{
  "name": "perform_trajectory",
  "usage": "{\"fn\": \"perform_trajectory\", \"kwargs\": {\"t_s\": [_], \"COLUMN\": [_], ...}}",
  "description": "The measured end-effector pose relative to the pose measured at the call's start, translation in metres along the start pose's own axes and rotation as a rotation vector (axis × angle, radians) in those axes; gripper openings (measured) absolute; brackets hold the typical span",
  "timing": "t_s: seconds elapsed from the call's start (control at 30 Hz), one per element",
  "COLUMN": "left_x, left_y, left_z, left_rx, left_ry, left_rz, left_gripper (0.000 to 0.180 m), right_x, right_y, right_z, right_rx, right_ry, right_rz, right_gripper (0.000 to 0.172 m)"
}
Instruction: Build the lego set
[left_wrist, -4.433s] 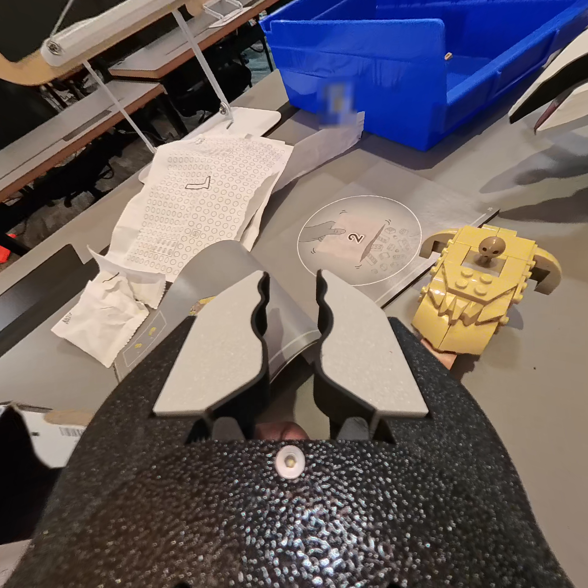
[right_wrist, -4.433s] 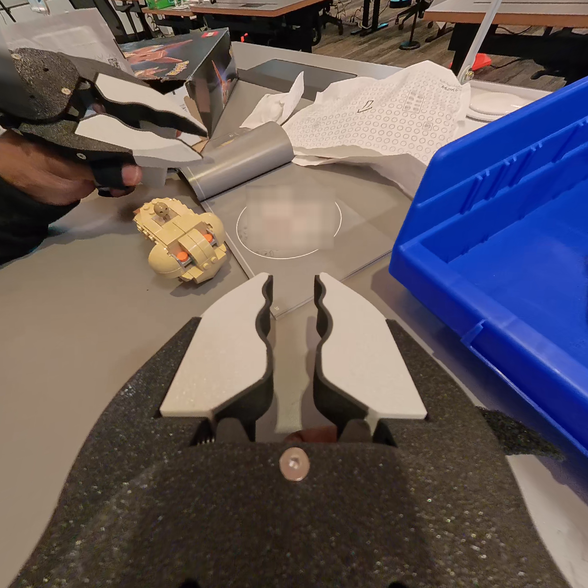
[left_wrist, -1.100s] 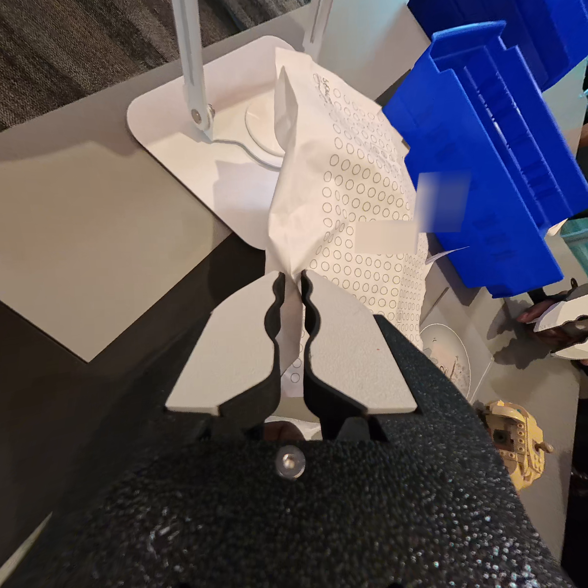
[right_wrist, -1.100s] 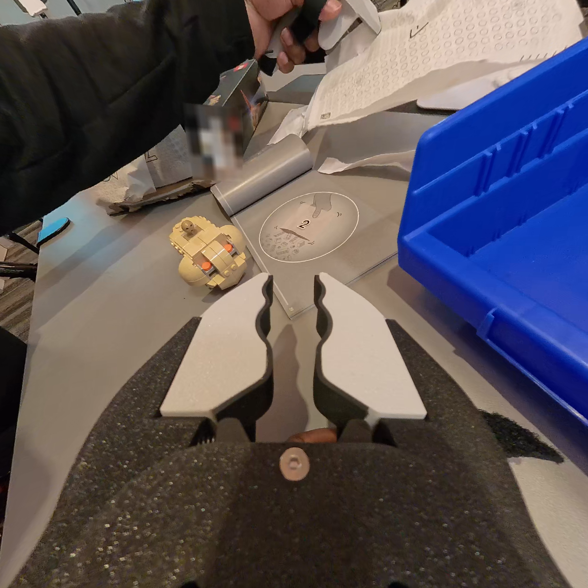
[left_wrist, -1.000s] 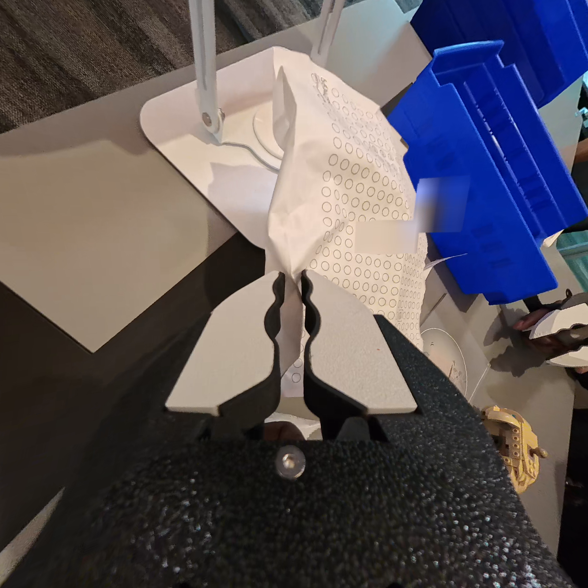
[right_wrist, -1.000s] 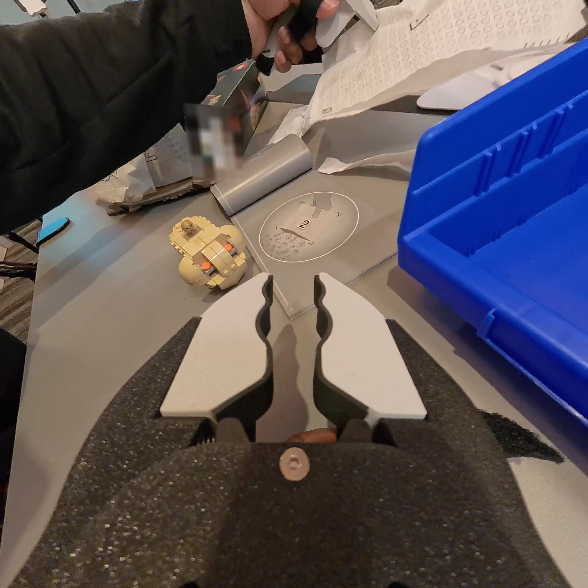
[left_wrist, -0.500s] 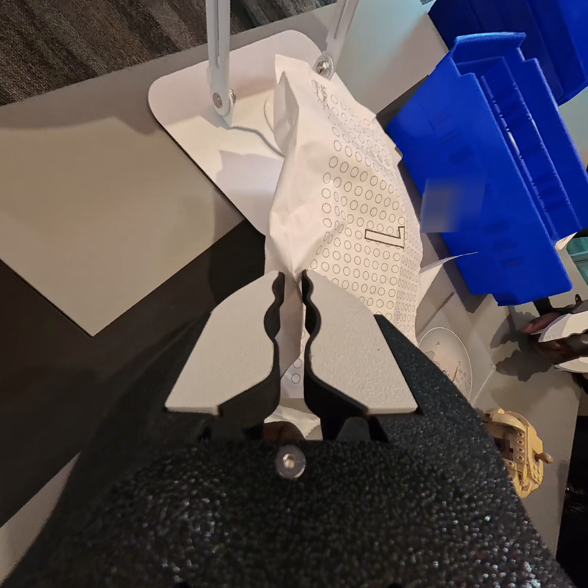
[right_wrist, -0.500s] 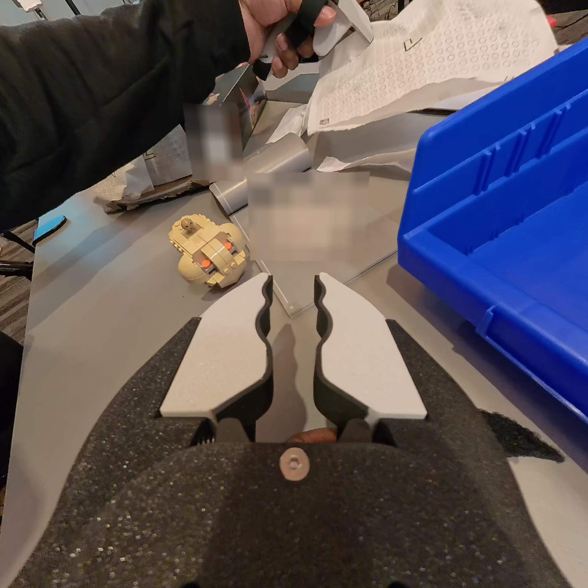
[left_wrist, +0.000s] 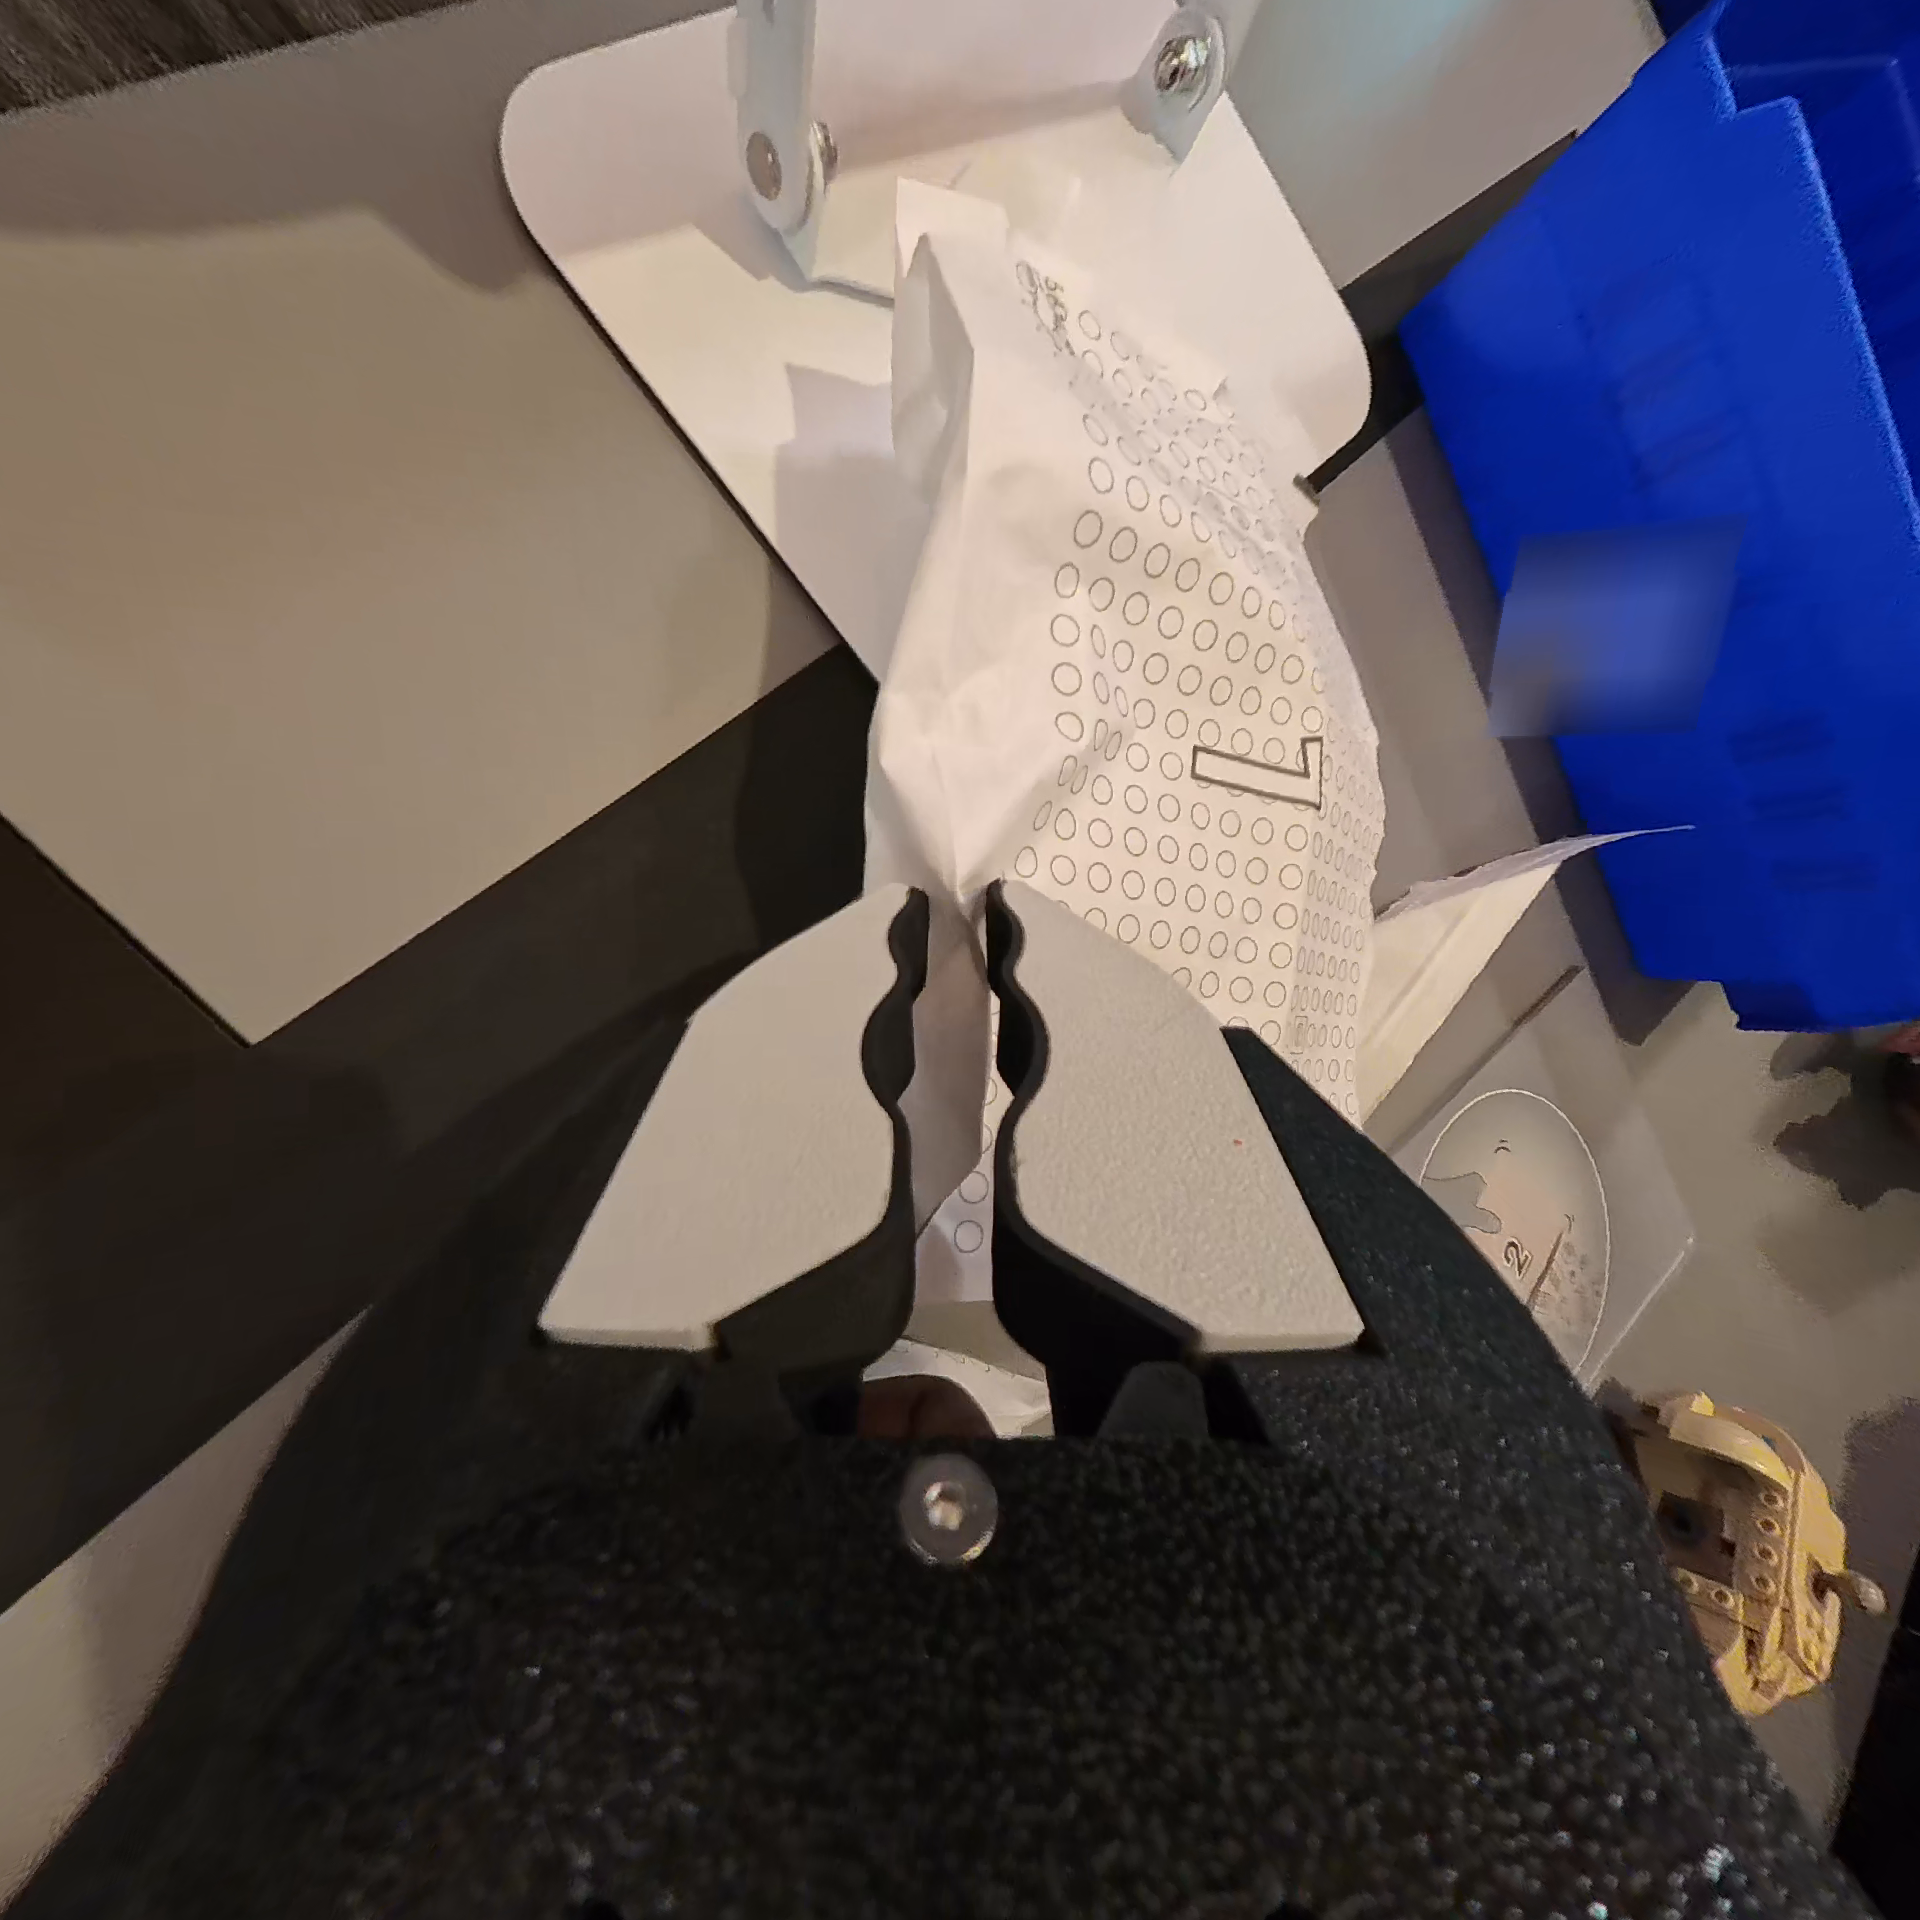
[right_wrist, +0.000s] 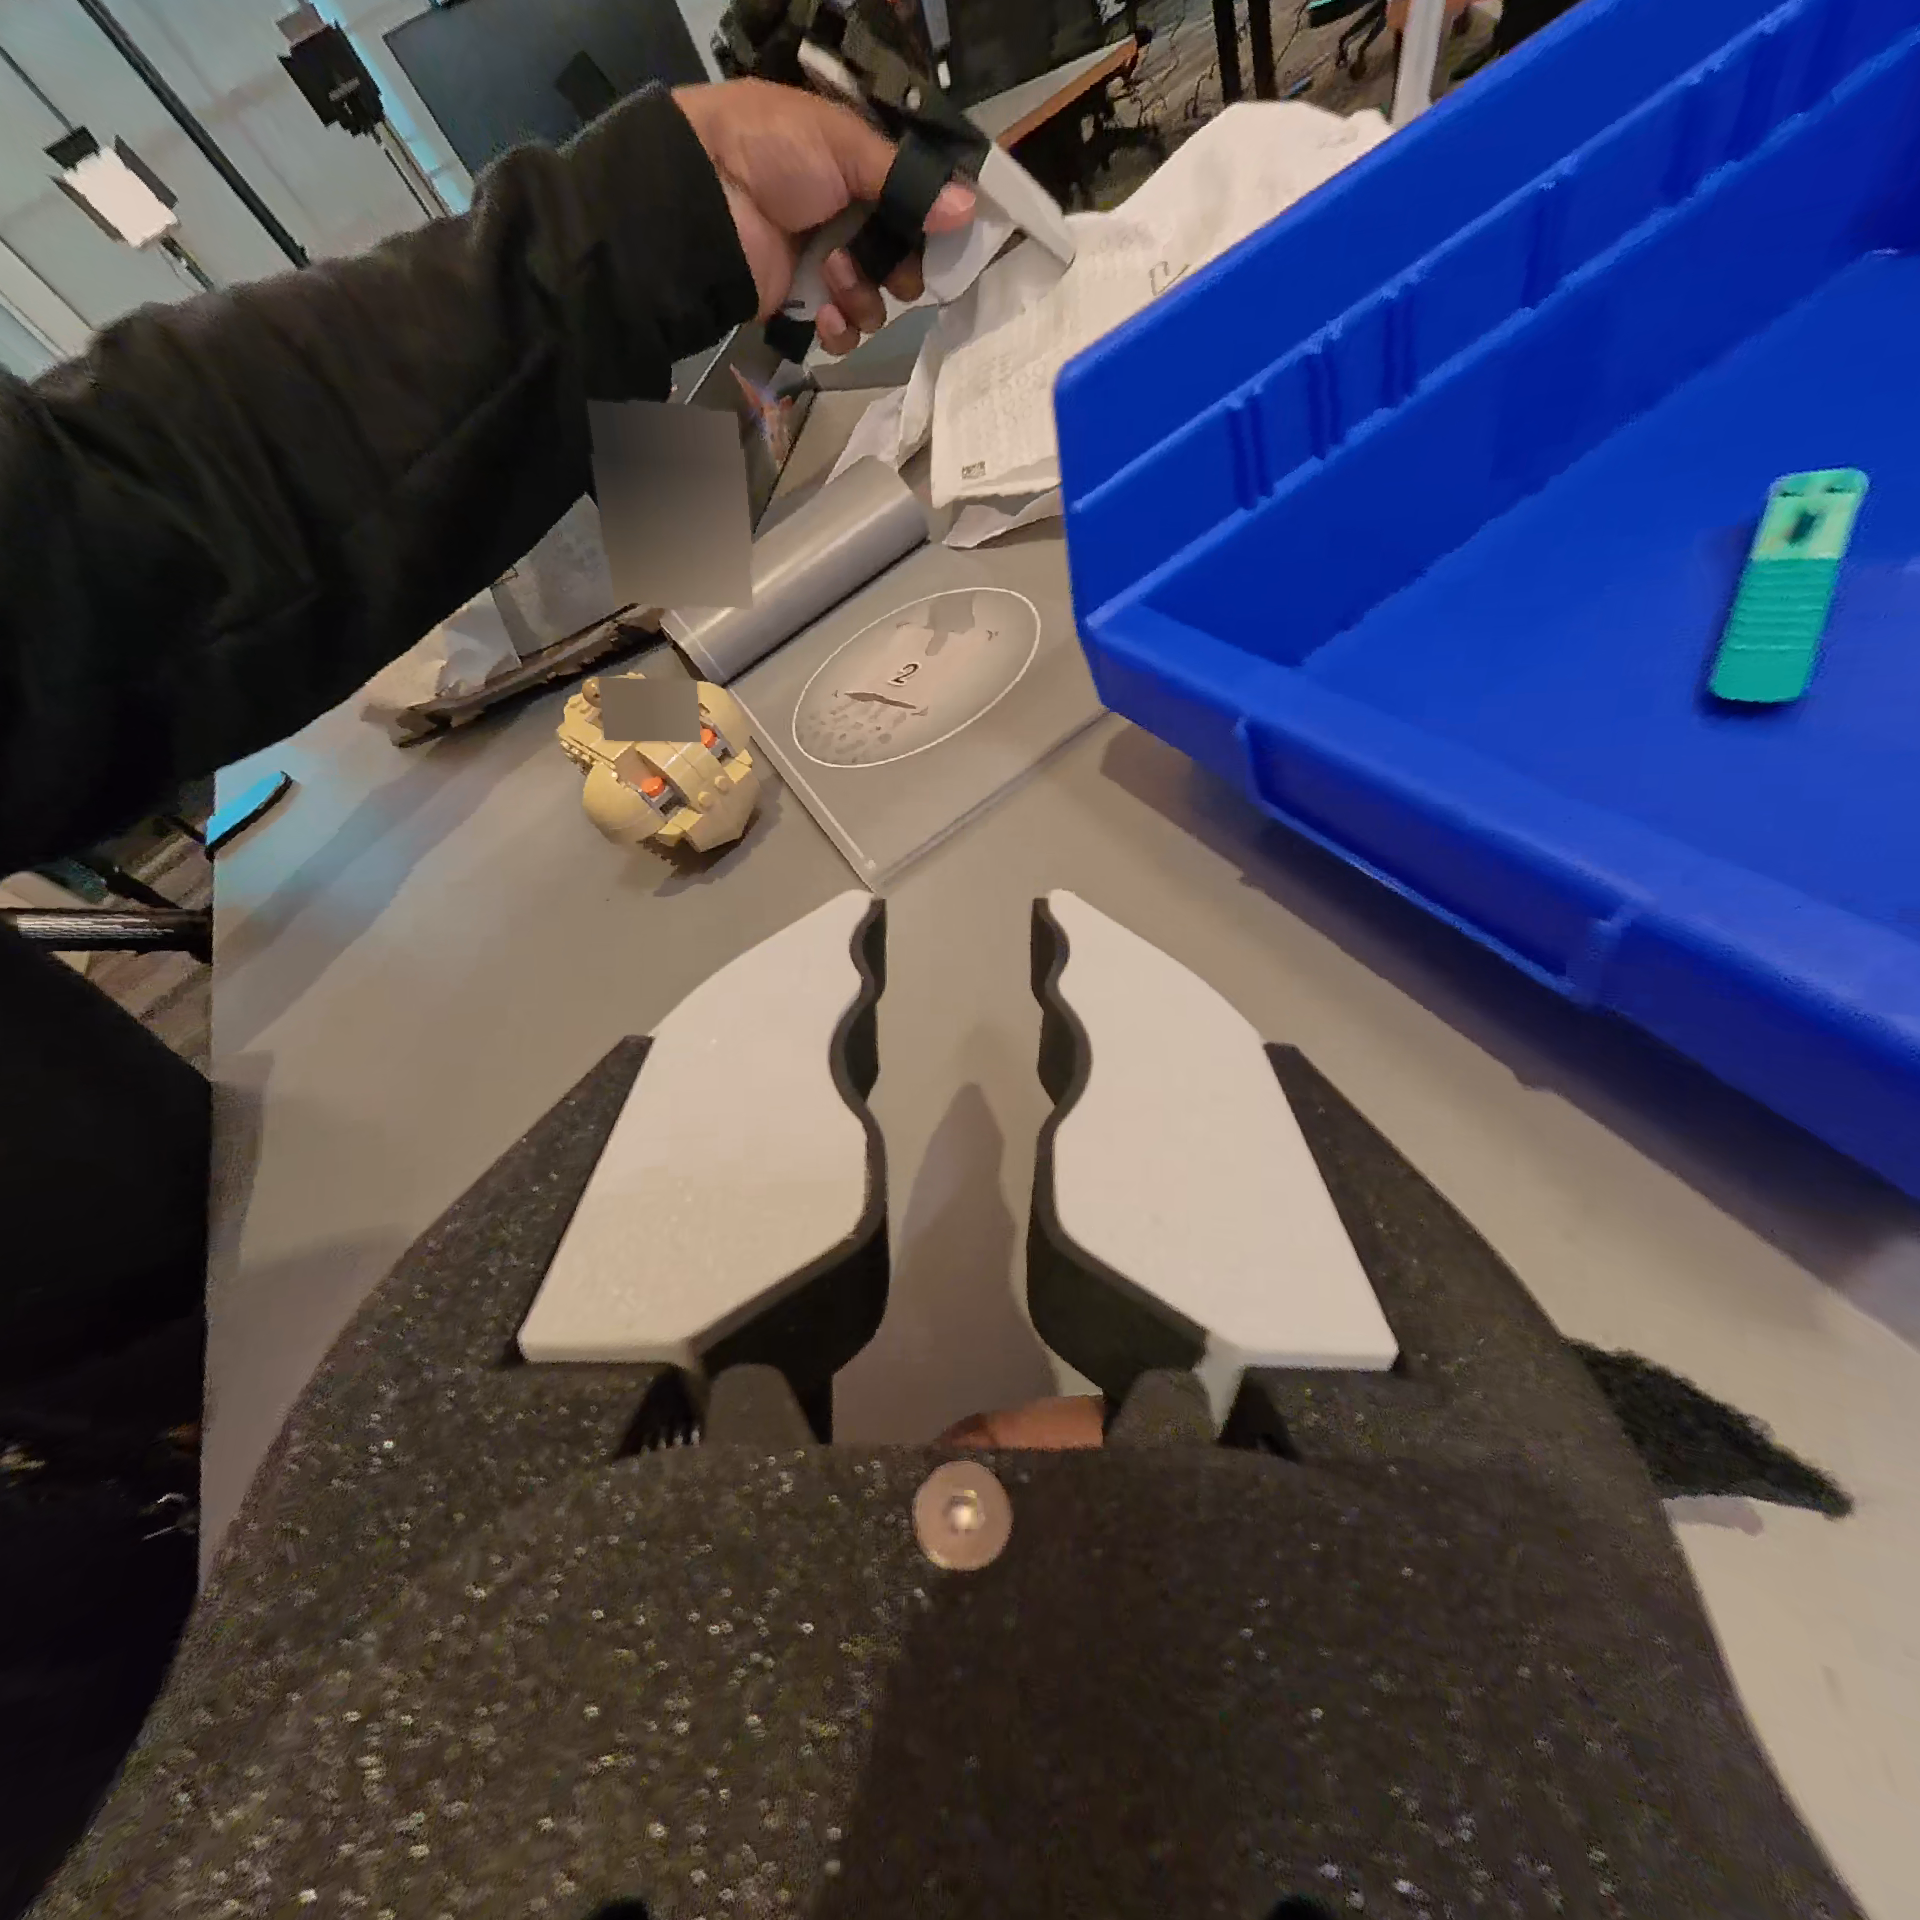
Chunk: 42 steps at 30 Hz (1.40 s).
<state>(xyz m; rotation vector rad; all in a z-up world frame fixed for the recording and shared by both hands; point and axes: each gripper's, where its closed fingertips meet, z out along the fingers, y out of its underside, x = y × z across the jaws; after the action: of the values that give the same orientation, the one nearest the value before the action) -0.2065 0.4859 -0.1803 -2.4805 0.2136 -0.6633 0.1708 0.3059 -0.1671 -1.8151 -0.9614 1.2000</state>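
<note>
Lifted higher toward the blue bin (left_wrist: 1714, 499) at upper right, the light, crumple-prone white paper bag (left_wrist: 1143, 665) hangs pinched by its corner in the left gripper (left_wrist: 948, 914), while the right gripper (right_wrist: 958, 914) stays open, empty, at lower centre.

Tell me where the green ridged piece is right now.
In the right wrist view, the green ridged piece lies alone on the floor of the blue bin, at the right.

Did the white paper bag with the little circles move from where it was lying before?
Yes. The left gripper has pinched the paper bag and lifted it off the gray table, toward the blue bin.
</note>
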Motion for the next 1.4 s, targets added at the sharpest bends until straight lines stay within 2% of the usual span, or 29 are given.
{"fn": "perform_trajectory", "kwargs": {"t_s": [0.17, 0.4, 0.53, 0.7, 1.0, 1.3, 1.4], "left_x": [0.001, 0.003, 0.009, 0.016, 0.016, 0.019, 0.017], "left_y": [0.005, 0.011, 0.017, 0.028, 0.03, 0.024, 0.012], "left_z": [0.009, 0.02, 0.023, 0.023, 0.023, 0.015, 0.005], "left_rx": [-0.031, -0.067, -0.086, -0.125, -0.141, -0.112, -0.067], "left_ry": [-0.023, -0.036, -0.034, -0.039, -0.073, -0.174, -0.266], "left_rz": [0.0, 0.026, 0.039, 0.062, 0.084, 0.144, 0.18], "left_gripper": [0.01, 0.01, 0.01, 0.011, 0.013, 0.036, 0.043], "right_x": [0.011, 0.026, 0.028, 0.025, 0.026, 0.026, 0.027], "right_y": [0.002, 0.005, 0.002, 0.003, 0.003, 0.004, 0.004], "right_z": [-0.022, -0.034, -0.036, -0.036, -0.037, -0.038, -0.036], "right_rx": [0.0, -0.036, -0.026, -0.026, -0.023, -0.03, -0.033], "right_ry": [-0.023, -0.046, -0.088, -0.097, -0.1, -0.085, -0.059], "right_rz": [0.05, 0.102, 0.162, 0.153, 0.173, 0.171, 0.151], "right_gripper": [0.026, 0.027, 0.027, 0.027, 0.027, 0.029, 0.033]}}
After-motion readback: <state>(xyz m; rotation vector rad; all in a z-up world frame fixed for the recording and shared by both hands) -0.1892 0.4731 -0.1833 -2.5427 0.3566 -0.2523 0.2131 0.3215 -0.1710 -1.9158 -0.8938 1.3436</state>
